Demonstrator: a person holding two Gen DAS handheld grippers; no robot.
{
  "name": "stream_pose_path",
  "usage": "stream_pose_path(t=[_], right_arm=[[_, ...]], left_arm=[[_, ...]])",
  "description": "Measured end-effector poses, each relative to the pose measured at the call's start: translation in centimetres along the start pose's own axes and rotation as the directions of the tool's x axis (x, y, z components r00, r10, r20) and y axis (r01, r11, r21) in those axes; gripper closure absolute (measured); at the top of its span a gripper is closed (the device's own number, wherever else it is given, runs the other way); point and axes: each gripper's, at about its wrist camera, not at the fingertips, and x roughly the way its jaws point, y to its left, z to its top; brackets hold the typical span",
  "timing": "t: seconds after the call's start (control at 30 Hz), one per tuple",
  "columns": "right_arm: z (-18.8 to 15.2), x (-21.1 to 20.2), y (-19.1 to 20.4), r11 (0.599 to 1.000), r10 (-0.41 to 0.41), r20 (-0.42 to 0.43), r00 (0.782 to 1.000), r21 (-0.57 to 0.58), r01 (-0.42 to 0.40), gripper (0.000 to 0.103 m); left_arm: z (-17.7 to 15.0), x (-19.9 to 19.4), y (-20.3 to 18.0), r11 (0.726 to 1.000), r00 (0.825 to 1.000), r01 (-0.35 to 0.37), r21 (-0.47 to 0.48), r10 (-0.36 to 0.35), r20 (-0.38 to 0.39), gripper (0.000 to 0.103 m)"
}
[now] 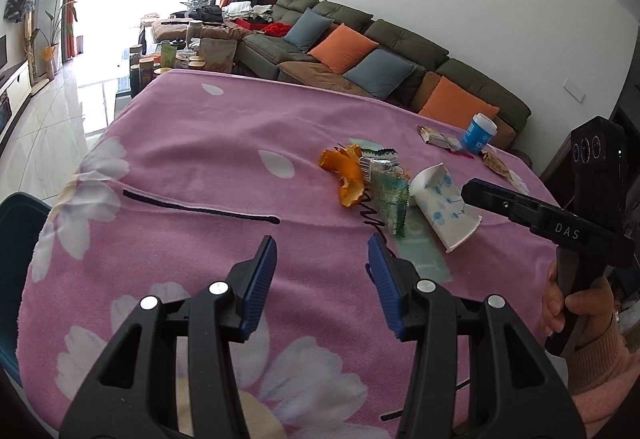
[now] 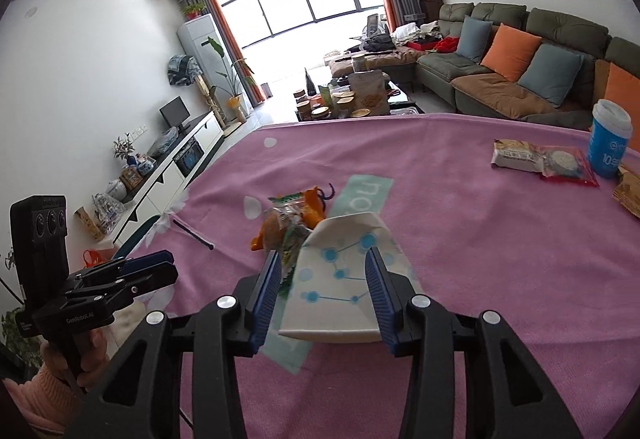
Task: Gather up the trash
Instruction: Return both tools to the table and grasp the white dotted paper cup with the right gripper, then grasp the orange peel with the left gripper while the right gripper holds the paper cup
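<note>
Two grippers: left gripper [image 1: 322,265] apart over pink blanket [image 1: 208,143]; right gripper [image 2: 322,289] apart, straddling one crushed paper cup [image 2: 340,279] at frame centre. One orange peel [image 1: 348,175], one blue cup [image 1: 478,133] upper right.

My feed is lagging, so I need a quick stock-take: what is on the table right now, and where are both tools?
Crushed white paper cup with blue dots: one, lying on its side, between the right tool's fingers.
Orange peel: one cluster, orange, beside the cup.
Crinkled clear-green wrapper: one, between peel and cup.
Blue lidded tub: one, upright, far edge.
Snack packets: several, tan and red, beside the tub.
Pink floral blanket: one, covering the table.
Left tool: open, empty.
Right tool: open, straddling the cup.
</note>
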Motion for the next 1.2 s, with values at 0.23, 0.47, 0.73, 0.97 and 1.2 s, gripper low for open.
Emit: stream_pose_path(t=[0.23, 0.47, 0.73, 0.97, 1.2], right_arm=[[0.1, 1.4, -4.2, 0.992, 0.043, -0.040, 0.998, 0.118, -0.038, 0.049], [0.3, 2.7, -5.0, 0.987, 0.089, -0.071, 0.994, 0.139, -0.078, 0.049], [0.2, 3.0, -5.8, 0.975, 0.163, -0.092, 0.982, 0.170, -0.145, 0.062], [-0.1, 2.2, -5.8, 0.972, 0.178, -0.088, 0.980, 0.168, -0.162, 0.069], [-0.5, 1.5, -4.7, 0.975, 0.181, -0.075, 0.981, 0.145, -0.169, 0.073]], left_arm=[[2.4, 4.0, -2.3, 0.999, 0.998, -0.007, 0.046, 0.010, -0.060, 0.061], [3.8, 7.8, -3.3, 0.995, 0.991, -0.034, 0.094, 0.046, -0.129, 0.071], [4.3, 9.2, -3.0, 0.996, 0.984, -0.020, 0.082, 0.034, -0.173, 0.085], [4.0, 8.4, -3.3, 0.996, 0.988, -0.020, 0.089, 0.034, -0.149, 0.089], [3.2, 6.3, -3.1, 0.998, 0.994, -0.021, 0.066, 0.028, -0.110, 0.090]])
